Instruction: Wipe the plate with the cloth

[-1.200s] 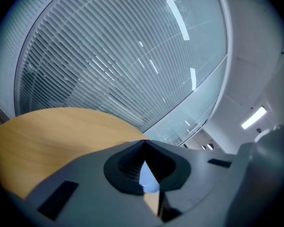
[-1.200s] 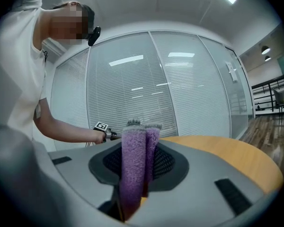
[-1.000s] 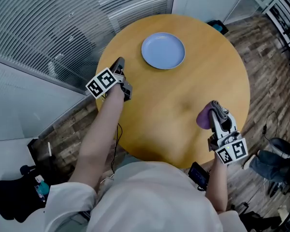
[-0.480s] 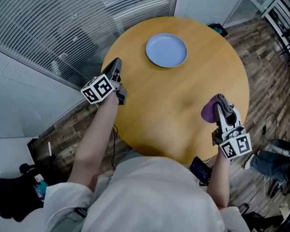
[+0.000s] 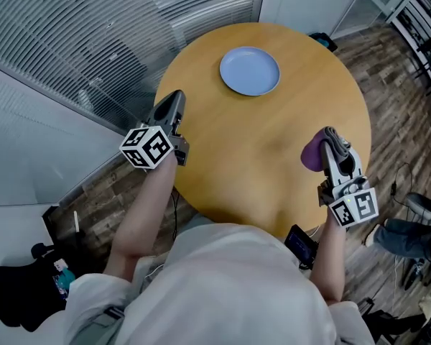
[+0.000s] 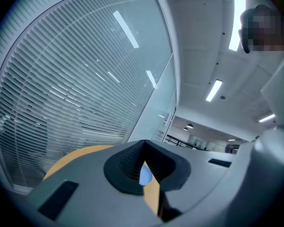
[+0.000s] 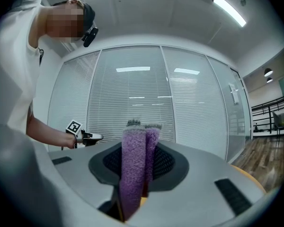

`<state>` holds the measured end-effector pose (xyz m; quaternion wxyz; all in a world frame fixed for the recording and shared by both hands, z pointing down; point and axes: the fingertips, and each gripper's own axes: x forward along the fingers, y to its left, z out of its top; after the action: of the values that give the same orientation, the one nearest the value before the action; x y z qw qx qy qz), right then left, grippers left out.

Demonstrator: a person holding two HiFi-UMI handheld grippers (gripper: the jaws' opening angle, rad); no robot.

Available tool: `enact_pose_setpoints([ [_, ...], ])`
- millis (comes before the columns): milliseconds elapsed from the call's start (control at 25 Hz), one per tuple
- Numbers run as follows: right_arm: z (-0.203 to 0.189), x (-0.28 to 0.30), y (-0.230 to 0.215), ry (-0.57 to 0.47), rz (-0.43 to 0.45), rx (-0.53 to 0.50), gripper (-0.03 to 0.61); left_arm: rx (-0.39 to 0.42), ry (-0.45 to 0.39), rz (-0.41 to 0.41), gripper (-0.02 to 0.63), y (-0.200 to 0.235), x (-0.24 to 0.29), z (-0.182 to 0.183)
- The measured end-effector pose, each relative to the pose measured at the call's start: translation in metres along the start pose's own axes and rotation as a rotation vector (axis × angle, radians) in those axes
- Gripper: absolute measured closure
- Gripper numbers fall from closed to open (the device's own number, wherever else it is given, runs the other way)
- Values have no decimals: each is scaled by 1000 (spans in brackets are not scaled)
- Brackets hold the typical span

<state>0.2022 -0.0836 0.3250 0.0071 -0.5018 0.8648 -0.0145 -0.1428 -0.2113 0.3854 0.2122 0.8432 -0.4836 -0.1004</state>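
A: Two claws, and only one carries anything. The right gripper (image 7: 138, 171) is clamped on the cloth (image 7: 132, 160), a fuzzy purple fold with grey trim along its top edge, pinched upright between ribbed black pads.

B: And the other one?

A: The left gripper (image 6: 144, 167) has its jaws pressed together with nothing between them. Past their tips shows a sliver of the pale blue plate (image 6: 145, 174).

B: How do they sit from above?

A: Both point level over a round table (image 5: 258, 157) with a smooth, yellow-tan top. The left one hangs above the table's left edge and the right one near its right edge, the cloth bulging as a soft purple lump beside the jaws.

B: And the plate itself?

A: It is round, plain and shallow-rimmed. It lies flat on the far side of the table, well apart from both claws and from the cloth.

B: What's around the table?

A: Glass walls with fine horizontal blinds (image 5: 93, 34) stand behind it, and the floor is dark wood planks (image 5: 395, 99).
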Motion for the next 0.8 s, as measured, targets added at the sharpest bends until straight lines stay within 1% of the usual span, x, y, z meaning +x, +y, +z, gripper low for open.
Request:
enact_pose_setpoints([
  [160, 9, 5, 9, -6, 6, -25, 472, 32, 4, -13, 603, -10, -18, -1],
  [360, 13, 10, 14, -19, 10, -37, 472, 80, 25, -31, 603, -25, -32, -13],
  [440, 14, 11, 15, -25, 9, -37, 472, 132, -3, -19, 603, -32, -39, -10],
  [560, 16, 8, 15, -31, -3, -35, 472, 246, -40, 4, 603, -45, -51, -5],
  [600, 15, 8, 15, -30, -8, -35, 472, 262, -44, 4, 603, -49, -54, -5],
  [800, 14, 6, 19, -24, -17, -38, 472, 255, -45, -5, 602, -61, -62, -9],
])
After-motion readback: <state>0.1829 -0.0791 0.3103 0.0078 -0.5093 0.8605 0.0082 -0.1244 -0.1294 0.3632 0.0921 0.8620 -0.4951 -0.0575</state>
